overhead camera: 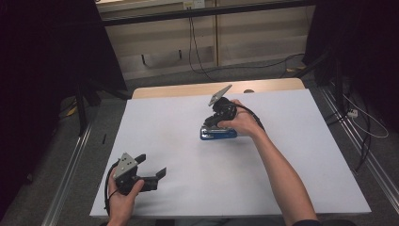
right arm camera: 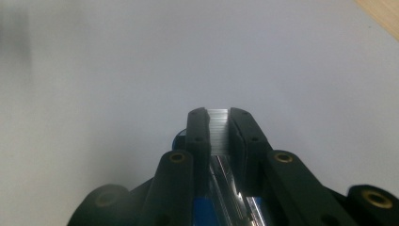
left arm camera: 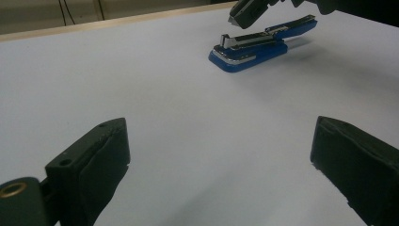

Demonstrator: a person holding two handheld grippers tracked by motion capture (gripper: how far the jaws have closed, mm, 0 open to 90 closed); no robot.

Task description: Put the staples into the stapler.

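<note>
A blue plastic stapler with a bright metal magazine is lying near the middle of the white-covered counter, its top arm swung open so that the staple channel is showing. The right gripper is standing over the stapler, and in the right gripper view its jaws are nearly closed on a short silvery strip of staples, pinching it by its two flat sides directly above the open channel; whether the strip is already seated in the channel cannot be told. The left gripper is resting near the counter's front left corner, well apart from the stapler, with its jaws spread wide and holding nothing. In the left gripper view the stapler is sitting at the far side of the counter with the right gripper poised at its front end. Handling judgement: the strip is probably light but brittle, since glued staples tend to snap under bending or a skewed squeeze, so a gentle, square grip on the long sides is looking the safest. The stapler body is likely stiff and moderately heavy, with smooth plastic that may be sliding on the counter under any push; the free left gripper would be best taking it across the blue base, near the rear hinge, away from the sprung metal parts.
</note>
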